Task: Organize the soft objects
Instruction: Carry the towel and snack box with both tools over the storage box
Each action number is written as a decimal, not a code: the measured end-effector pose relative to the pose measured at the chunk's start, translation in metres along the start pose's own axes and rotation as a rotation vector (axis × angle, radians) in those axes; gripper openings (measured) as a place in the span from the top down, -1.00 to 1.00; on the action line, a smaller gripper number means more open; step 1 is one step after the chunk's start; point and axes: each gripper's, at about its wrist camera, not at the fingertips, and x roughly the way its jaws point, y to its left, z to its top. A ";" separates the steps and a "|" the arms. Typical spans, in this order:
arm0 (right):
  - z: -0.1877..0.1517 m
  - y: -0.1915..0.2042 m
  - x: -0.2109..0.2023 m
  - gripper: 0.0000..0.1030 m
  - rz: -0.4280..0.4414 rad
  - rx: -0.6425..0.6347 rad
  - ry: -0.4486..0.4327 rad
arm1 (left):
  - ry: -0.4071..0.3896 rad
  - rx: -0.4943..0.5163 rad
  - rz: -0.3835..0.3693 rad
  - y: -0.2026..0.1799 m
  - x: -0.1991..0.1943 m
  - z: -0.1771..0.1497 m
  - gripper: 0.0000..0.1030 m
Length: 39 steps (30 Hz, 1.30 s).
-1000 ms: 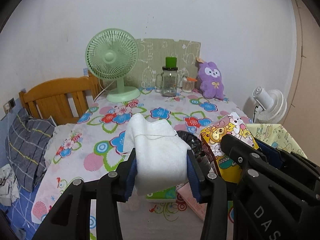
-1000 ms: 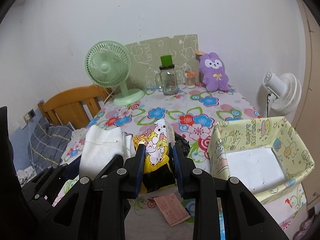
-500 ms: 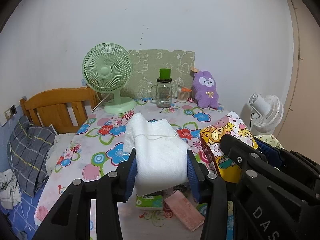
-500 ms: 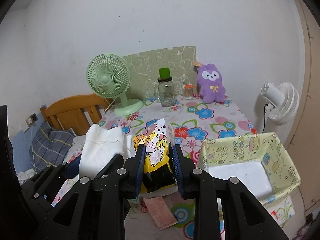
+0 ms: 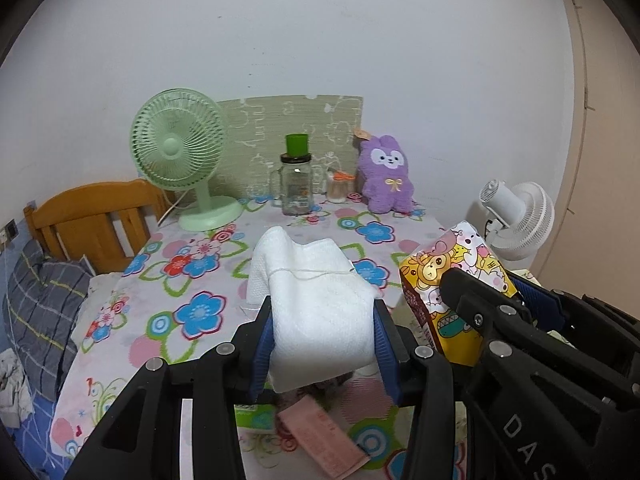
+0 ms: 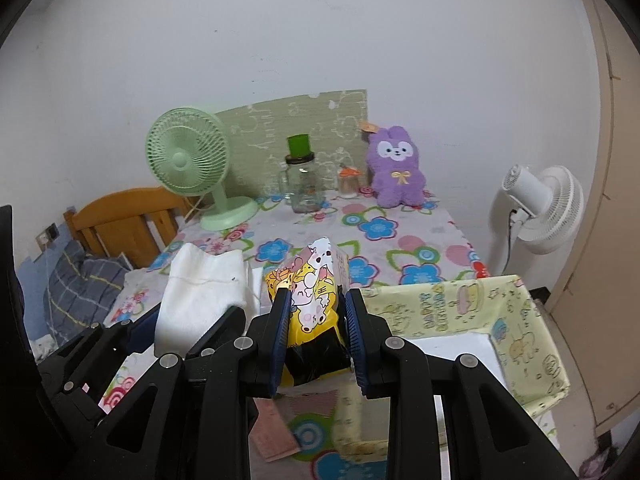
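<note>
1. Aloft, the folded white cloth towel [image 5: 316, 312] sits clamped in the left gripper [image 5: 322, 336]; soft and light, it sags unless pinched mid-fold.
2. The right gripper [image 6: 316, 332] squeezes the crinkly yellow cartoon-printed packet [image 6: 312, 308] beside the pale yellow fabric bin [image 6: 516, 344].

You have open flowered tablecloth [image 5: 192, 280] ahead through the middle, while the green fan [image 5: 178, 152], glass jar [image 5: 297, 188] and purple plush rabbit [image 5: 386, 180] line the far edge and the yellow fabric box [image 6: 520, 320] blocks your right.
</note>
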 end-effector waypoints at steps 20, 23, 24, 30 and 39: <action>0.006 -0.068 0.010 0.41 -0.128 0.032 0.012 | 0.016 0.091 -0.122 -0.066 0.026 0.008 0.10; 0.005 -0.079 0.011 0.41 -0.153 0.044 0.019 | 0.022 0.108 -0.153 -0.078 0.031 0.007 0.10; 0.004 -0.084 0.011 0.41 -0.164 0.048 0.021 | 0.024 0.110 -0.159 -0.080 0.033 0.007 0.10; -0.002 -0.104 0.012 0.41 -0.206 0.068 0.039 | 0.048 0.130 -0.207 -0.099 0.042 0.003 0.10; -0.013 -0.127 0.022 0.41 -0.235 0.101 0.082 | 0.098 0.169 -0.225 -0.120 0.058 -0.005 0.08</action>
